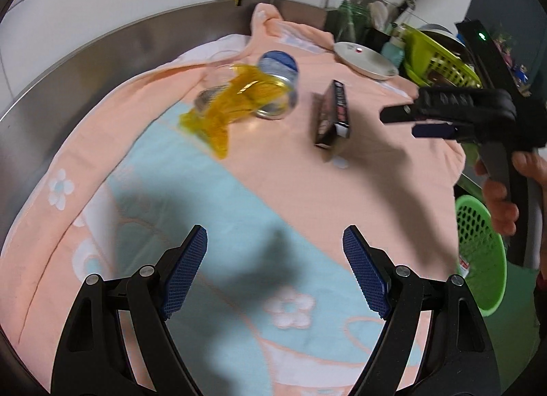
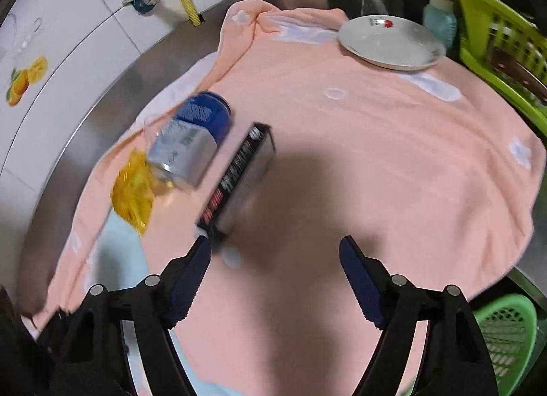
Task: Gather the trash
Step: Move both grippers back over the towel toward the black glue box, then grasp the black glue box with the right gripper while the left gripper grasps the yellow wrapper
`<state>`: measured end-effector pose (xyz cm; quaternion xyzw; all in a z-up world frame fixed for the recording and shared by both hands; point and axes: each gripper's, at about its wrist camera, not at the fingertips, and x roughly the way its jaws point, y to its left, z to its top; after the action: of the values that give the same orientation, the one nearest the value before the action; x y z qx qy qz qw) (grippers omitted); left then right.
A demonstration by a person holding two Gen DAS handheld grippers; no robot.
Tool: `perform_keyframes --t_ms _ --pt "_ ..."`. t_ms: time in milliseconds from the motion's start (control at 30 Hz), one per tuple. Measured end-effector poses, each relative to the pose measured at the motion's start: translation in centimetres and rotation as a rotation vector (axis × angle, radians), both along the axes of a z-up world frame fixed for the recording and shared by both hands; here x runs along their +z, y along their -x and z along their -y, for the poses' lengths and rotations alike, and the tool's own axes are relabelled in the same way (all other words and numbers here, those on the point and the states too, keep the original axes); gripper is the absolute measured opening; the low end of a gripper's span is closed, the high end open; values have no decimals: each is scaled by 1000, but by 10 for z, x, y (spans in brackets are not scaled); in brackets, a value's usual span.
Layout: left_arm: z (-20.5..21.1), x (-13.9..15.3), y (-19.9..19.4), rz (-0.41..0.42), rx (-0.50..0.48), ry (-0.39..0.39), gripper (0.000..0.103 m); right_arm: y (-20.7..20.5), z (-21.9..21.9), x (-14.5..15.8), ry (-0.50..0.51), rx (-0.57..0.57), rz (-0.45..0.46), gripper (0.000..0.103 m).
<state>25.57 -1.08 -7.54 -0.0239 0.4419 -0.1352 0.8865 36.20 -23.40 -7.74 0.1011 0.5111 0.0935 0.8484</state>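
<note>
A pink towel [image 2: 342, 163] covers the steel counter [image 1: 85, 64], reaching its edge by the green basket [image 2: 509, 327]; can [image 2: 195, 139], yellow wrapper [image 2: 133, 194] and box [image 2: 239, 177] lie together left of centre, open towel around; the left gripper [image 1: 275, 273] and the right gripper [image 2: 275, 280] gape empty.

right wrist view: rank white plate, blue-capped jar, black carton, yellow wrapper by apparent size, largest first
1. white plate, widest, though it lies farthest back.
2-3. black carton and blue-capped jar: similar apparent size, both motion-blurred, so no ranking between them.
4. yellow wrapper, smallest, partly tucked behind the jar's mouth.
</note>
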Motion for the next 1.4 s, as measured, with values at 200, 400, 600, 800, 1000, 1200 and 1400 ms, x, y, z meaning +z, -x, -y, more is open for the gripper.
perform_keyframes --t_ms 200,400,600,800,1000,1200,1400 --pt "-13 -6 -6 -8 15 6 81 -36 -24 -9 -9 -23 -12 75" --pt "-19 -8 -6 -6 16 10 81 -49 -25 -20 48 -36 -40 75" --pt "-20 -7 -10 -3 11 19 81 -40 -7 -17 101 -54 -26 75" --pt "-16 -4 -11 8 -1 21 81 -44 -13 -18 65 -41 -44 75" --pt "-19 -3 -13 10 9 18 81 -55 -31 -29 29 -71 -88 69" --pt "-25 0 -16 24 11 1 81 -64 -36 -46 46 -139 -143 60" --pt "-30 5 -35 52 25 -32 81 -66 -38 -46 86 -131 -125 53"
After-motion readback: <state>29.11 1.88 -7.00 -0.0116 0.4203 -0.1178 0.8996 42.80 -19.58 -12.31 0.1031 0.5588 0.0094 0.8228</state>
